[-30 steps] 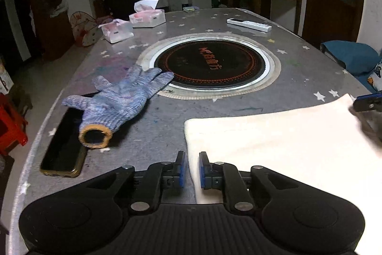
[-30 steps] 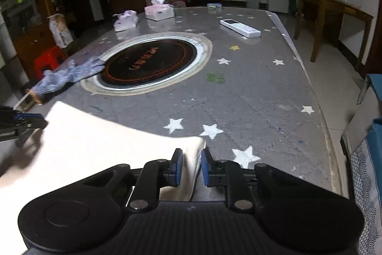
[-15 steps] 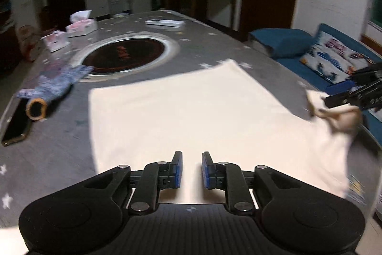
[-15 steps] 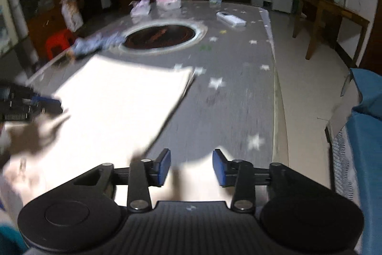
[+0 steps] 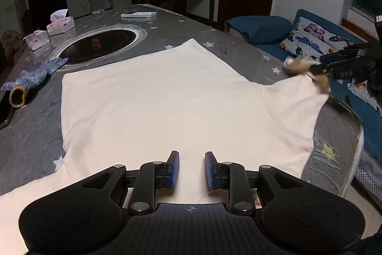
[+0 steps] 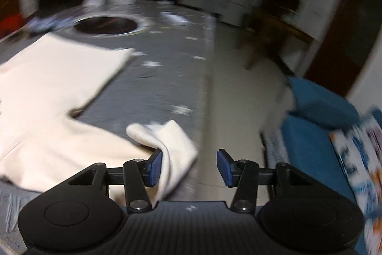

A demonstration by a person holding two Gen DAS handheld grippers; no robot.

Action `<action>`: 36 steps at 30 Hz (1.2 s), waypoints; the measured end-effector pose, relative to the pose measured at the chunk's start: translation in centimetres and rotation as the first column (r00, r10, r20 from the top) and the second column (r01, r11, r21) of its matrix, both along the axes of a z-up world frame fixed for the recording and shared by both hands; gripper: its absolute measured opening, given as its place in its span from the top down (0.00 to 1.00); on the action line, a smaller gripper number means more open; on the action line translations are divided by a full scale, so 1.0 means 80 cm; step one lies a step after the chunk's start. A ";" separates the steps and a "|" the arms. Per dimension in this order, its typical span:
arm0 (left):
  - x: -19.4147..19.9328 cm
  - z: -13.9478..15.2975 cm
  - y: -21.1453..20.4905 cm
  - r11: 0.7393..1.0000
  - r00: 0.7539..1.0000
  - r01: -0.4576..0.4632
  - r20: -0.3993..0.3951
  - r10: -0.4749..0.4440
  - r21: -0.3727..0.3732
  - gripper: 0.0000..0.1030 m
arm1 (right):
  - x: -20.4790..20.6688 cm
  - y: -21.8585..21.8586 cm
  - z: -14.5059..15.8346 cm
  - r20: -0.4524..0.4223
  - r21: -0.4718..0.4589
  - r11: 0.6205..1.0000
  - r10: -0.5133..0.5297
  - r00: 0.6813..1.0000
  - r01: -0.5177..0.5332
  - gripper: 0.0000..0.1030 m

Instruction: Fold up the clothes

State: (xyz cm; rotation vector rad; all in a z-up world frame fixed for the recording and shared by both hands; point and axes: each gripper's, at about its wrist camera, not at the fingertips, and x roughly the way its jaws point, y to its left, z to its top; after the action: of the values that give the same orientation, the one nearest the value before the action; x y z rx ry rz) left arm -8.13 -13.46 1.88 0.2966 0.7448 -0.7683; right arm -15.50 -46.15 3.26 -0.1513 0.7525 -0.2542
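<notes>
On the grey star-patterned table [image 5: 167,23], a cream shirt [image 5: 155,99] lies spread flat, its body covering the near half of the surface and its hem reaching toward the round black cooktop [image 5: 98,46] set into the middle. One sleeve runs off toward the near left corner; the other sleeve [image 6: 164,142] stretches to the right edge, where its cuff is bunched.

The left gripper [image 5: 191,169] hovers over the near part of the shirt, its blue pads a small gap apart, with nothing between them. The right gripper [image 6: 189,167] sits at the right edge of the table with its pads spread wide. The sleeve cuff lies against the left pad only and is not clamped. The right wrist view is motion-blurred, so finer contact cannot be read.

A blue knit glove [image 5: 33,75] lies at the left edge, beside the cooktop rim and apart from the shirt. Two tissue boxes [image 5: 49,31] stand near the far left corner, and a white remote [image 5: 138,14] lies beyond the cooktop. A blue sofa with a butterfly-print pillow [image 5: 312,37] stands off the right edge.
</notes>
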 end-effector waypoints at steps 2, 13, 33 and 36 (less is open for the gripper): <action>-0.002 0.000 0.001 1.000 1.000 0.001 0.001 -0.001 0.002 0.72 | -0.011 -0.017 0.000 0.013 0.020 0.997 -0.080 0.997 0.080 0.53; -0.022 -0.001 0.012 1.000 1.000 -0.020 0.005 0.020 -0.009 0.67 | -0.025 -0.014 0.010 0.068 0.234 0.972 -0.006 0.998 -0.011 0.53; 0.039 0.022 0.085 0.960 0.970 -0.244 -0.023 0.243 -0.135 0.67 | 0.029 0.070 0.004 0.051 0.310 0.910 0.273 0.961 -0.275 0.51; 0.054 0.010 0.095 0.948 0.955 -0.296 -0.055 0.292 -0.118 0.68 | 0.030 0.091 0.008 0.052 0.303 0.894 0.331 0.942 -0.331 0.51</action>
State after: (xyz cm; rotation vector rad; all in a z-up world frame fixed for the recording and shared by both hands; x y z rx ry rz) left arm -3.78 -5.89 2.70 0.0543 0.7521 -0.5348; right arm -13.12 -38.84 3.87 0.0186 0.7454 0.1911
